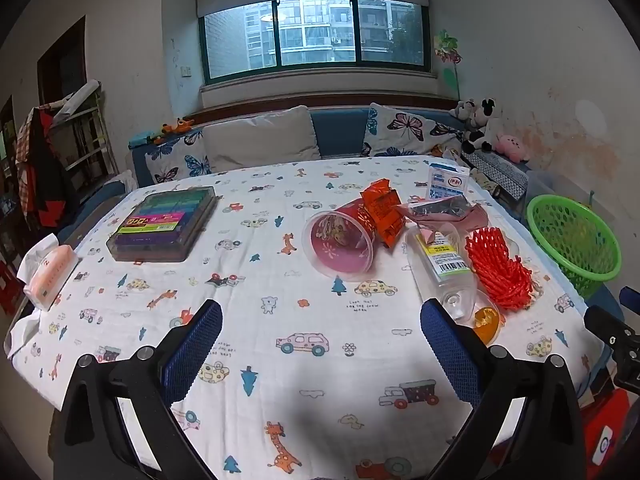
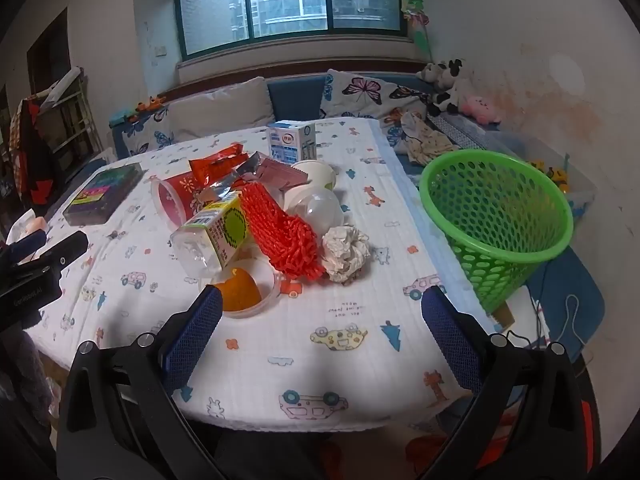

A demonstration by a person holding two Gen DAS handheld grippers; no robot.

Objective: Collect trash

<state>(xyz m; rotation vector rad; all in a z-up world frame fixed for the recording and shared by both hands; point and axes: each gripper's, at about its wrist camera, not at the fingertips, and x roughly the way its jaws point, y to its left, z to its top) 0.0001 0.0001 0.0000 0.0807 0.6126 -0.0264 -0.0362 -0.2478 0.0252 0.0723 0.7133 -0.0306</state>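
Trash lies in a heap on the cartoon-print tablecloth [image 1: 304, 320]: a tipped red plastic cup [image 1: 340, 238], an orange snack wrapper [image 1: 380, 206], a clear bottle [image 1: 444, 268], a red foam net [image 2: 282, 228], a crumpled tissue [image 2: 346, 254], a milk carton [image 2: 290, 141] and a clear lid with orange peel [image 2: 240, 290]. A green perforated basket [image 2: 496, 216] stands off the table's right edge. My left gripper [image 1: 320, 322] hovers open over bare cloth, short of the heap. My right gripper [image 2: 322, 312] is open too, just in front of the tissue and the peel lid, holding nothing.
A colourful flat box [image 1: 164, 224] and a tissue pack [image 1: 50, 276] lie on the table's left side. Behind the table runs a blue sofa with butterfly cushions [image 1: 404, 130] and plush toys [image 1: 478, 124]. The left gripper's body [image 2: 36, 268] shows at the right view's left edge.
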